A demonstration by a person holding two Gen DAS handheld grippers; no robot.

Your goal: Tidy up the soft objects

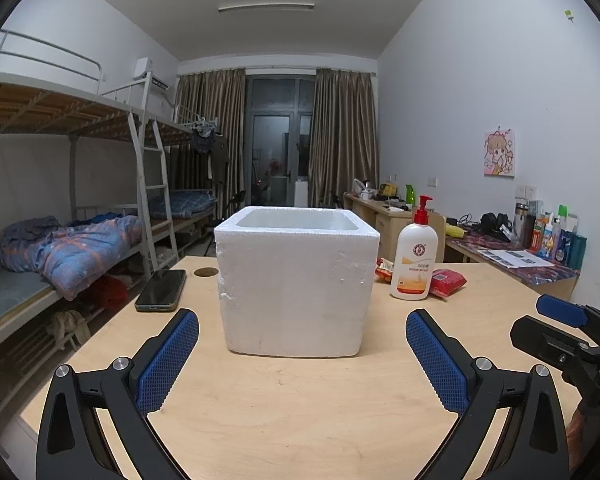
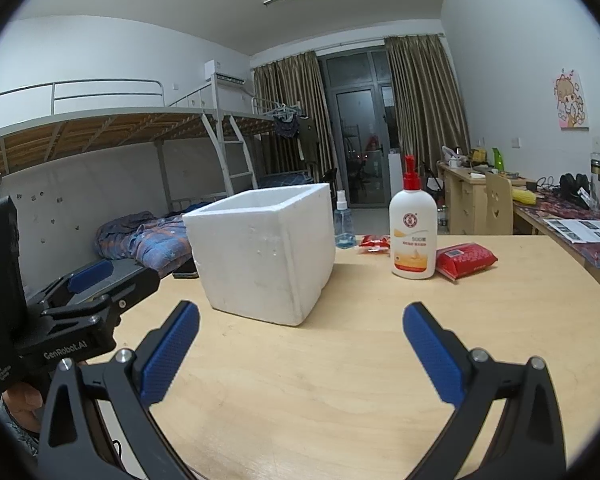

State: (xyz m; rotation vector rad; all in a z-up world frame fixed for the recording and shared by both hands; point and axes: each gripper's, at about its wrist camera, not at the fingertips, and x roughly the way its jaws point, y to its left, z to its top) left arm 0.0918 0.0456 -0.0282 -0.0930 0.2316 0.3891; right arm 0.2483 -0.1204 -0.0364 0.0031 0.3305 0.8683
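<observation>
Gaping empty: left gripper, right gripper | one foam box | one lotion bottle | two red packets

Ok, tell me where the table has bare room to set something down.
Bare wood runs across the near table, between the foam box and both open grippers, left gripper and right gripper. The far right is crowded: lotion bottle, red pack, red wrapper, spray bottle. A phone lies left of the box.

On the table, the foam box stands between the phone on its left and the bottle on its right.
</observation>
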